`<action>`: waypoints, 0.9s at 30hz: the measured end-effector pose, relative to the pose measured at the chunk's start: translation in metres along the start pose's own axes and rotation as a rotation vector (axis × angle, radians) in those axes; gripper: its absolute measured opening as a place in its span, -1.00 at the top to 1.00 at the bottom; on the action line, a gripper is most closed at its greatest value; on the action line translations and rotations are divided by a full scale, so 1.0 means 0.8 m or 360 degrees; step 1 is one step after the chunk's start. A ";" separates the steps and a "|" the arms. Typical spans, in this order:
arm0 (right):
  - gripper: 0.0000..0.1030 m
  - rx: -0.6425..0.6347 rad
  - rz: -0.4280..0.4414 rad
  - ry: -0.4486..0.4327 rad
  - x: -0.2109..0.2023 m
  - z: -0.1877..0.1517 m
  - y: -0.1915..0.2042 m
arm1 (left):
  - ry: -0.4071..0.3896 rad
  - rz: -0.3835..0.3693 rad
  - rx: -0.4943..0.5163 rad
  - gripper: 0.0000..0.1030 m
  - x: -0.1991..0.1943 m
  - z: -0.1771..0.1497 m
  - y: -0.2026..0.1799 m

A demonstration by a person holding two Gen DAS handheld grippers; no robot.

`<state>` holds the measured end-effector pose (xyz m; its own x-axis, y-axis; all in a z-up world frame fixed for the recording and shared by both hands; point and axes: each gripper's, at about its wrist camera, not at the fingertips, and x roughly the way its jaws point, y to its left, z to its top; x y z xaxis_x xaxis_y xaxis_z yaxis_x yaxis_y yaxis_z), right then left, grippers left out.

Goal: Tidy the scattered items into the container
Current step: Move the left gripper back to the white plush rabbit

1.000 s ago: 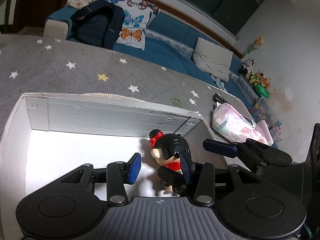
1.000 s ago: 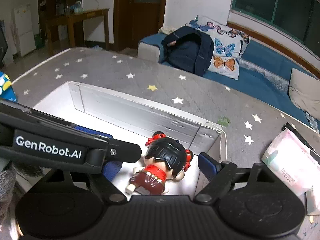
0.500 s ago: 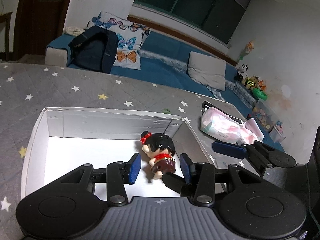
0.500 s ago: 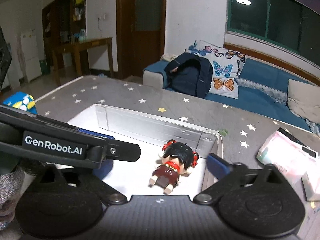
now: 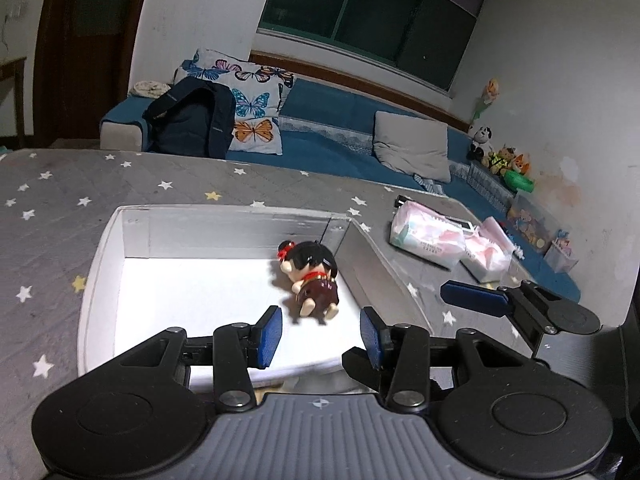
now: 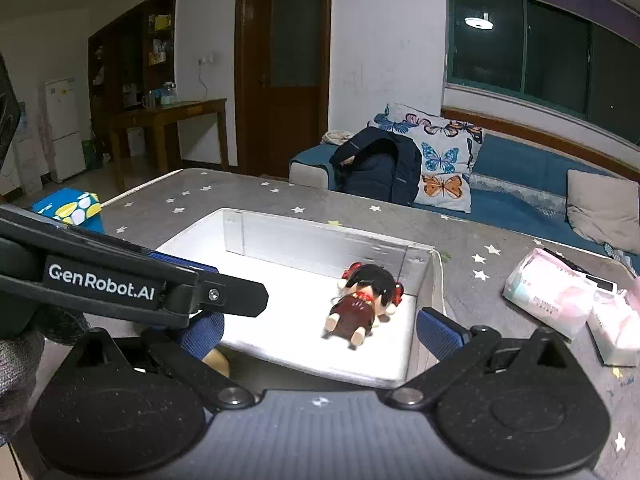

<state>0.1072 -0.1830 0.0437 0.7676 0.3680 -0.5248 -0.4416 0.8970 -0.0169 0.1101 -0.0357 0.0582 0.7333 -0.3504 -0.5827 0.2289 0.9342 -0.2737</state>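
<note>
Both jaws stood spread and empty, the right gripper [image 6: 320, 334] partly hidden behind the left gripper [image 5: 319, 334], the doll [image 5: 313, 280] lying at the box's [image 5: 100, 264] three o'clock side.

Left wrist view close above box [image 5: 100, 264], facing sofa [image 5: 320, 120], right wrist view beside it angled toward door [image 6: 288, 80], both sharing box, doll [image 5: 310, 280], sofa.

Box [image 5: 100, 264] interior mostly bare; doll [image 5: 314, 280] near right wall; tissue packs [image 5: 430, 238] crowd table right.
</note>
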 end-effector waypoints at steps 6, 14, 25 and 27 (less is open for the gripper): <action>-1.00 -0.0029 0.0002 -0.0103 -0.026 -0.021 0.020 | -0.0015 0.0018 0.0022 0.12 -0.023 -0.020 -0.008; -1.00 0.0052 0.0075 -0.0085 -0.045 -0.038 0.028 | -0.0013 0.0039 0.0042 0.12 -0.041 -0.043 -0.014; -1.00 0.0098 0.0098 -0.0052 -0.069 -0.067 0.035 | 0.0012 0.0077 0.0019 0.12 -0.060 -0.073 -0.009; -1.00 0.0099 0.0107 -0.0052 -0.073 -0.073 0.036 | 0.0018 0.0084 0.0020 0.12 -0.065 -0.080 -0.006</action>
<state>0.0222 -0.1928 0.0245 0.7524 0.4348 -0.4948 -0.4637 0.8832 0.0709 0.0302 -0.0261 0.0410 0.7371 -0.3015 -0.6048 0.1986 0.9521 -0.2327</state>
